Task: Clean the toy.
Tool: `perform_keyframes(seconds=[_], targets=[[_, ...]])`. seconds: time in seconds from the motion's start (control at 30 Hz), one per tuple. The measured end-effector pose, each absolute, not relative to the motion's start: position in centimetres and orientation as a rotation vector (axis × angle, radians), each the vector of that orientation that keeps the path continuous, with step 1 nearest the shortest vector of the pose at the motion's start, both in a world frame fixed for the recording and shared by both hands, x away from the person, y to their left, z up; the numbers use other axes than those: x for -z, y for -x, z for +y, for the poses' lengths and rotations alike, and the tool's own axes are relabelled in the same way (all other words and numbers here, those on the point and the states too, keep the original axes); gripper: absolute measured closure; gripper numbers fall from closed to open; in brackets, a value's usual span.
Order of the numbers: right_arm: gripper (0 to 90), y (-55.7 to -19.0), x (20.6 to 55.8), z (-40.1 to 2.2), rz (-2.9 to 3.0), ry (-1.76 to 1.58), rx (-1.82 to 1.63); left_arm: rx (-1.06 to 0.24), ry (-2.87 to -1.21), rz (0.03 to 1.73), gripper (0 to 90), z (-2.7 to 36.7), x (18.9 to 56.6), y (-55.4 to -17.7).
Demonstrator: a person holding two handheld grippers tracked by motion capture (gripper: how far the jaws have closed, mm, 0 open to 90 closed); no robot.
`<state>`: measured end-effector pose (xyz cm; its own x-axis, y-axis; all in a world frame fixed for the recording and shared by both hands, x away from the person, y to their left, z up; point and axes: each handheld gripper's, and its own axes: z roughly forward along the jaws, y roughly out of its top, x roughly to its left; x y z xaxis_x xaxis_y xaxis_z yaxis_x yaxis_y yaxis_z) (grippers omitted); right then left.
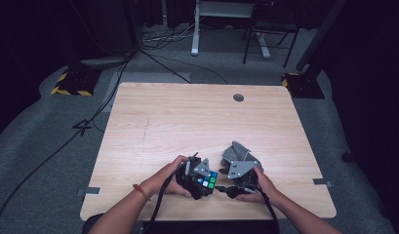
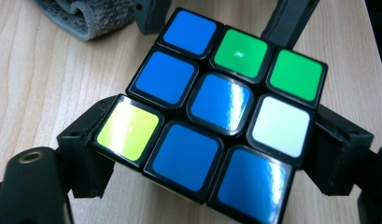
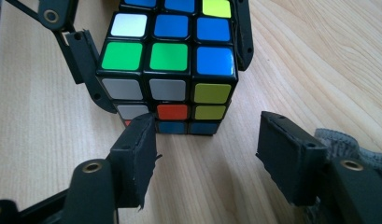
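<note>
Cube clamped at the tabletop's near edge

The left hand-held gripper (image 1: 203,179) pinches the scrambled black-framed plastic puzzle cube (image 2: 216,116) by opposite sides at six o'clock on the light wooden tabletop (image 1: 187,122). The right hand-held gripper (image 3: 205,154) stands spread and empty, one pad at the cube's lower edge. The cube's top is mostly blue; a grey cloth (image 1: 234,152) lies at its one o'clock.

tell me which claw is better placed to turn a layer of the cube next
Right. The left claw already clamps the cube from both sides, steadying it. The right claw stands open just short of the cube's near face, free to close on it and twist.
</note>
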<state>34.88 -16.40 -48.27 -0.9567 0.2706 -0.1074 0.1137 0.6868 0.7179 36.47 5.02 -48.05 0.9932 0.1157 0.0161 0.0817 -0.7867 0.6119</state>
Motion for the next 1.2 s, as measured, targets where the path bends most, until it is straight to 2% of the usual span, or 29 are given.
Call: perform_keyframes(seconds=[0.37, 0.57, 0.87, 0.93, 1.0, 1.2], targets=[[36.8, -34.6, 47.3, -16.2, 2.637, -0.281, -1.151, -0.034, -2.451, 0.194, 16.8, 5.0, 48.2, -36.6], [37.4, -34.5, 46.8, -16.5, 2.589, -0.296, -1.169, -0.087, -2.452, 0.199, 18.6, 5.1, 48.0, -36.6], [37.9, -34.2, 46.6, -16.2, 2.557, -0.267, -1.192, -0.074, -2.481, 0.177, 21.8, 5.7, 47.8, -36.7], [39.3, -34.2, 46.4, -16.2, 2.543, -0.274, -1.236, -0.076, -2.484, 0.187, 23.1, 5.7, 48.1, -36.8], [44.6, -34.2, 46.2, -16.4, 2.513, -0.285, -1.272, -0.054, -2.488, 0.183, 23.1, 5.5, 48.4, -36.7], [48.1, -34.5, 45.9, -16.7, 2.523, -0.302, -1.294, -0.062, -2.497, 0.179, 21.7, 5.1, 48.6, -36.6]])
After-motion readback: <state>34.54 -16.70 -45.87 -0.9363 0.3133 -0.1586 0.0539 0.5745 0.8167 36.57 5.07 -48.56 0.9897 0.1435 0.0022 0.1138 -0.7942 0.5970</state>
